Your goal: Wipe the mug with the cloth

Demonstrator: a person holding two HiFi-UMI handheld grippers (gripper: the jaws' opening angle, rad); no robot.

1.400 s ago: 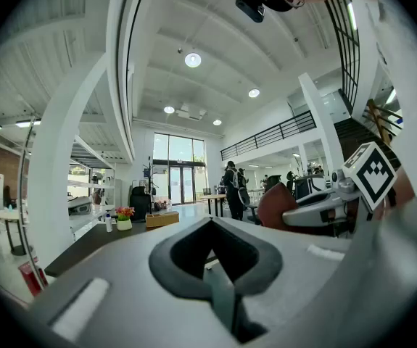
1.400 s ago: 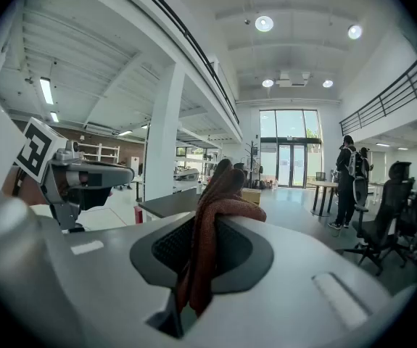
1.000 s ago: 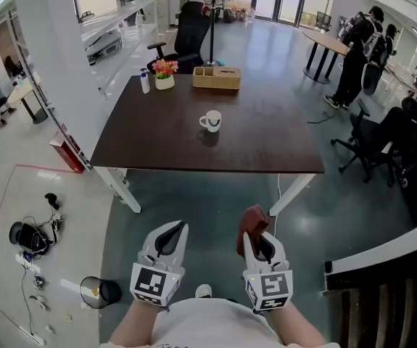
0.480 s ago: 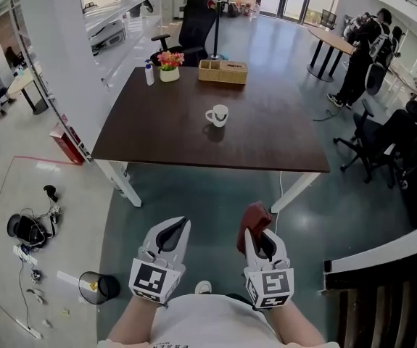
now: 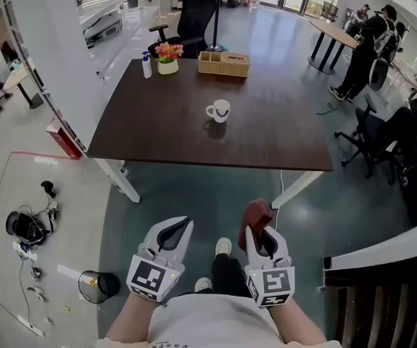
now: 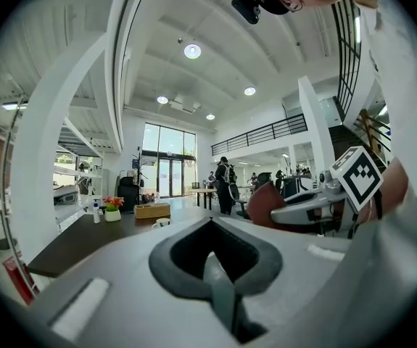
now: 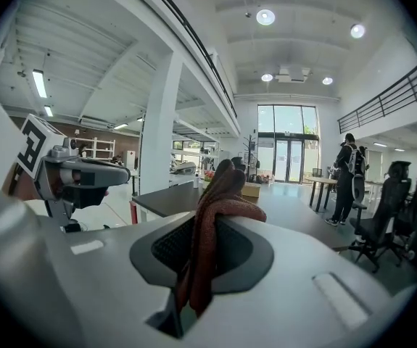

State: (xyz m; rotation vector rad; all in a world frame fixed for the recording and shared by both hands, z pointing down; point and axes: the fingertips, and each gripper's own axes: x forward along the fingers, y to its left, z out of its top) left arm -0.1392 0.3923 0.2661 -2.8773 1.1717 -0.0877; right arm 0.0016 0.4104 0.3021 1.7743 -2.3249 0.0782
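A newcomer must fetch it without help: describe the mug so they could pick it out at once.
Find the long dark brown table on white legs ahead. Alone near its middle stands the mug, white with a dark inside and a handle at its left in the head view. The tan box, flower pot and white bottle all line the far edge, and none is a cup.

dark table (image 5: pixel 266 140) with mug (image 5: pixel 219 111), basket (image 5: pixel 224 64), flowers (image 5: pixel 167 52)
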